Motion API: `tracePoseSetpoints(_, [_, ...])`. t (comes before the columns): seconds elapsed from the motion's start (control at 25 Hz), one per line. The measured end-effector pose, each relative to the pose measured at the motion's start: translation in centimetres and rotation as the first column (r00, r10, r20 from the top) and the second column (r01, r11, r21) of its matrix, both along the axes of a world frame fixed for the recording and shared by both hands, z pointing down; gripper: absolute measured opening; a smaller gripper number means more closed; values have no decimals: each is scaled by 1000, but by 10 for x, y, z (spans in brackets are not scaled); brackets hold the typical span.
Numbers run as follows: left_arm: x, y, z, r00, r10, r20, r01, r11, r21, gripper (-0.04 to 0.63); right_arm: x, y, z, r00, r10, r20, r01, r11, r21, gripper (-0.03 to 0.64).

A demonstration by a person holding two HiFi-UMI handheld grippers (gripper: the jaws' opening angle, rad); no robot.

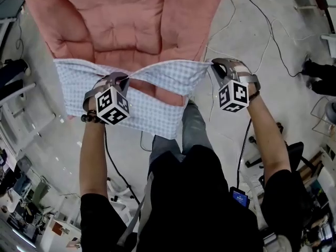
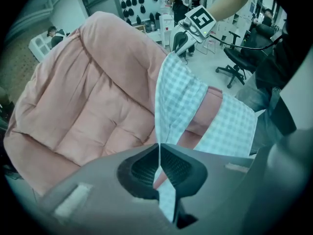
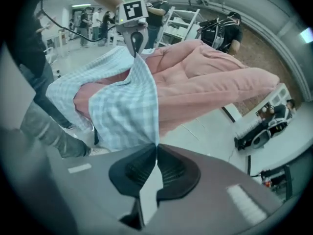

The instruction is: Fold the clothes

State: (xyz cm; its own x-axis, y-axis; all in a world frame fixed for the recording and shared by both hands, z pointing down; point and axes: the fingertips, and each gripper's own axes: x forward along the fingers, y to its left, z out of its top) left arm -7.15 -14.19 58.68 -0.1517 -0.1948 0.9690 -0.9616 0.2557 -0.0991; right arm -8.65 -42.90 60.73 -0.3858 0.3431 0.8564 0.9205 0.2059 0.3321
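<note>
Grip: our left gripper and right gripper each pinch the checked garment's edge.
Fold: we should pull it taut and level.

The person wore a black short-sleeved shirt and grey jeans, with a dark bead bracelet at the left wrist. The left gripper and right gripper were grey, each with a black-and-white marker cube.

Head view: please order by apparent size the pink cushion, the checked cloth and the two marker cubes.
1. pink cushion
2. checked cloth
3. left cube and right cube: they look alike, so I do not rank them.
</note>
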Motion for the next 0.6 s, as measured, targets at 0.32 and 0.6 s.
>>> tracePoseSetpoints(0.32, [44,21,-42,993,82,86,-88,994,66,12,73,-18,-49,949,286,128,-292,956,31,12])
tracePoseSetpoints(0.6, [77,16,-77,979,156,129,-171,979,114,12,132,-30,-71,892,411,189,-427,903,53,12])
